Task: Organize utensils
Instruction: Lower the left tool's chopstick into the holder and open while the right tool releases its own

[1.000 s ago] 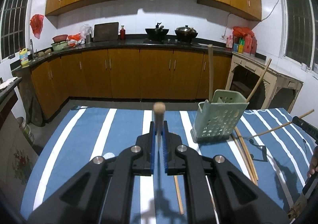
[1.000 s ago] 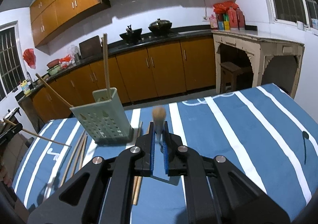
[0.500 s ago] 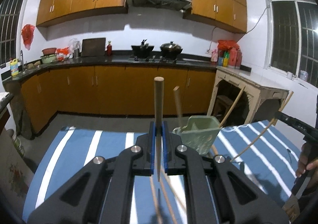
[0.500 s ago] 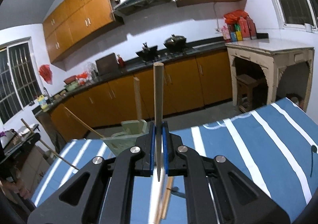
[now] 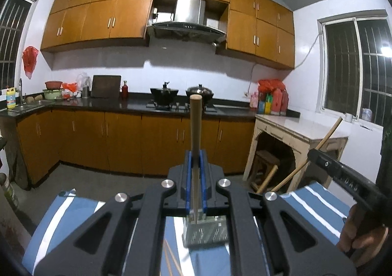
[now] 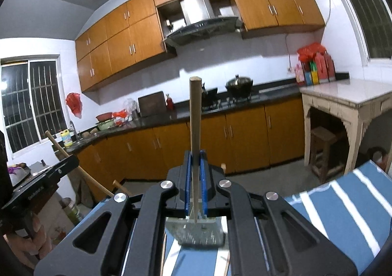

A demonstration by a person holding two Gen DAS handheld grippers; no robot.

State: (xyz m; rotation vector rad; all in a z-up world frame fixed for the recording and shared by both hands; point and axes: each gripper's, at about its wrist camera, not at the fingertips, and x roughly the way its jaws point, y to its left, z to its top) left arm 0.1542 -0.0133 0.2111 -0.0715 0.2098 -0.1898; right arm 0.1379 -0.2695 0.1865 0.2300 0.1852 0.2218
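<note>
Blue-striped table [image 5: 316,198] below, kitchen beyond. Down on it stands the green perforated holder [image 5: 205,232], seen between both sets of arms. Loose chopsticks [image 5: 171,261] lie on the cloth just beside it. Left gripper [image 5: 196,178] is up above the table, jaws clamped on one chopstick [image 5: 196,126] held upright, thick end on top. Right gripper [image 6: 195,178] matches it, jaws tight on its own upright chopstick [image 6: 195,116], whose thin tip hangs over the holder.
</note>
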